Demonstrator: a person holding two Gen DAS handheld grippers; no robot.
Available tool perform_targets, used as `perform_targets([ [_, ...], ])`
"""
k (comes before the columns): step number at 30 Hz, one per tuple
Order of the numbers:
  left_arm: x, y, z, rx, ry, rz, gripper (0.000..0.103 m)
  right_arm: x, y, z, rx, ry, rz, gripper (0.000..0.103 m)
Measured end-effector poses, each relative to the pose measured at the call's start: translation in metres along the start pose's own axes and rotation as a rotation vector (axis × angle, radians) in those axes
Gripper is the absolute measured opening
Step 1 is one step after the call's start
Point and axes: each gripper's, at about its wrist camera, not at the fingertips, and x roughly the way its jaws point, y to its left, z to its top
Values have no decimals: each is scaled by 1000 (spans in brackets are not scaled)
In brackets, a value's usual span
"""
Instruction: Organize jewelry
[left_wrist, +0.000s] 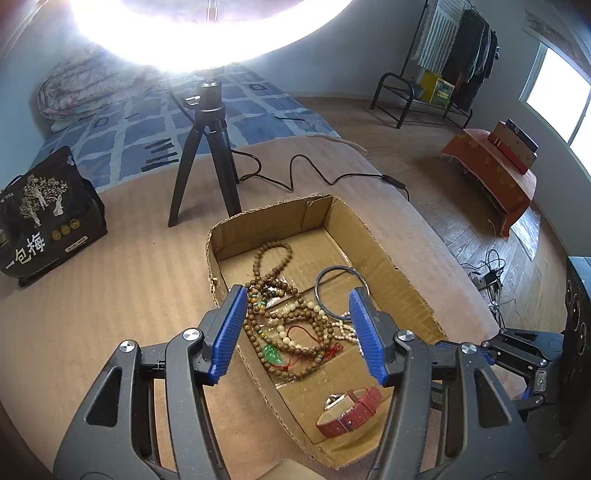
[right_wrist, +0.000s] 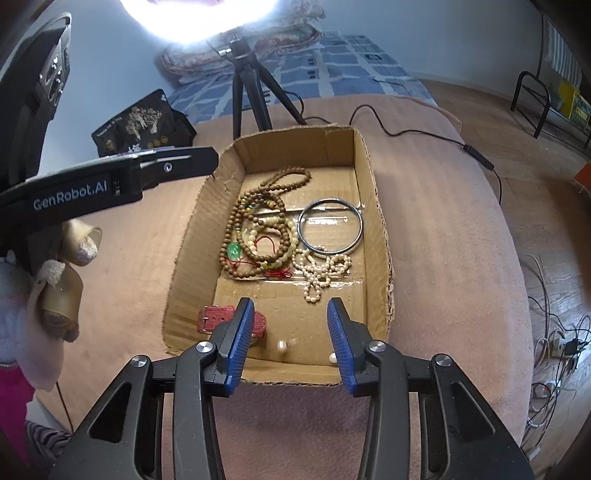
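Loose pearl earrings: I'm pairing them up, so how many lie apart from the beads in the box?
2: one small white pearl earring mid-front floor; another beside the right gripper's finger. More may be hidden.

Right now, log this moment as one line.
left claw: open, over bead necklaces | right claw: open, empty | cardboard box: holds bangle, red watch, pearls

The left wrist view looks forward and down along its open gripper (left_wrist: 298, 332) from close above the near-left corner of the box (left_wrist: 388, 254), facing the tripod (left_wrist: 205, 162) and bed behind. The right wrist view sits at the box's (right_wrist: 373, 206) near end, looking down its length toward the same tripod (right_wrist: 251, 92). Both share the box, beads (left_wrist: 284, 321) (right_wrist: 258, 229), bangle (left_wrist: 341, 291) (right_wrist: 330, 230), watch (left_wrist: 349, 411) (right_wrist: 231, 319), tripod and black bag (left_wrist: 44, 218) (right_wrist: 142, 123).
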Motion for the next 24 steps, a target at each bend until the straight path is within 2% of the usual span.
perform_targets([
  [12, -53, -13, -21, 11, -61, 12, 59, -36, 12, -7, 10, -69, -15, 39],
  [24, -125, -13, -63, -8, -126, 38, 59, -83, 27, -18, -11, -174, -66, 39],
])
